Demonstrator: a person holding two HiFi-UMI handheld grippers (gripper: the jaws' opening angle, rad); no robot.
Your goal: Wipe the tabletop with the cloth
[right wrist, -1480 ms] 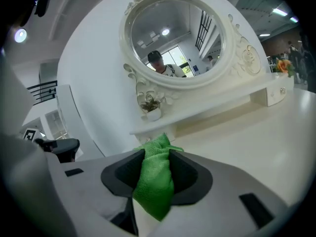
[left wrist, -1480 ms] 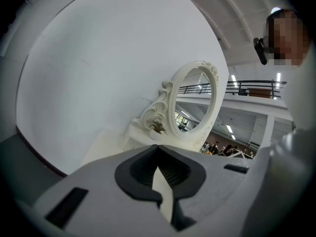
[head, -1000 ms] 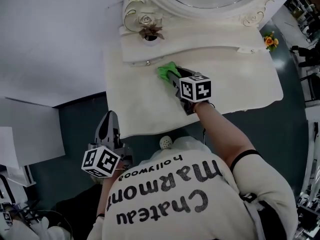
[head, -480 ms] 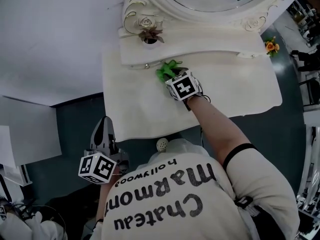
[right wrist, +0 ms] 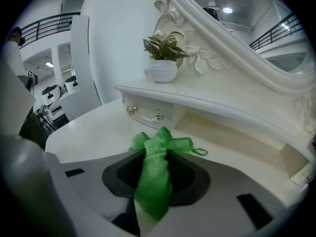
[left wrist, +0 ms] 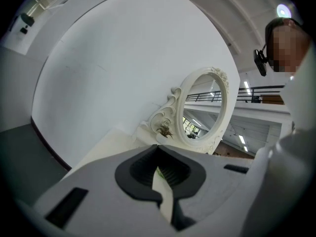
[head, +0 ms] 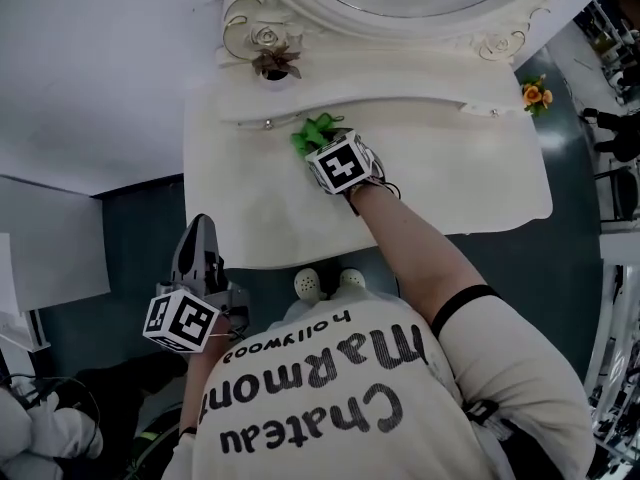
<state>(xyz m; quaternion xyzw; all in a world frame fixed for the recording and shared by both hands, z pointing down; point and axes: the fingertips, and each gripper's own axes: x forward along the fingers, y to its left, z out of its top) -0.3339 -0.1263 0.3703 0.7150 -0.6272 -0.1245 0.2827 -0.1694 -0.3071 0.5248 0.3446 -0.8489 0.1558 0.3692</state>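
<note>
The green cloth (head: 313, 130) lies bunched on the cream tabletop (head: 450, 173), close under the raised back shelf. My right gripper (head: 322, 146) is shut on the cloth (right wrist: 157, 174), and a strip of it runs down between the jaws while the rest fans out ahead on the tabletop (right wrist: 89, 132). Over the dark floor, my left gripper (head: 197, 240) hangs below the table's front left edge. In the left gripper view, that gripper (left wrist: 158, 154) has its jaws together with nothing in them and points up at the mirror.
A small potted plant (head: 272, 63) stands on the back shelf (right wrist: 197, 100) beside the ornate oval mirror (head: 400, 13). Drawer knobs (right wrist: 131, 109) sit just beyond the cloth. Yellow flowers (head: 535, 95) stand off the table's right end. A white wall panel (head: 90, 78) rises at the left.
My right gripper has pushed the cloth a little farther back toward the shelf and turned leftward. The left gripper stays low beside the table.
</note>
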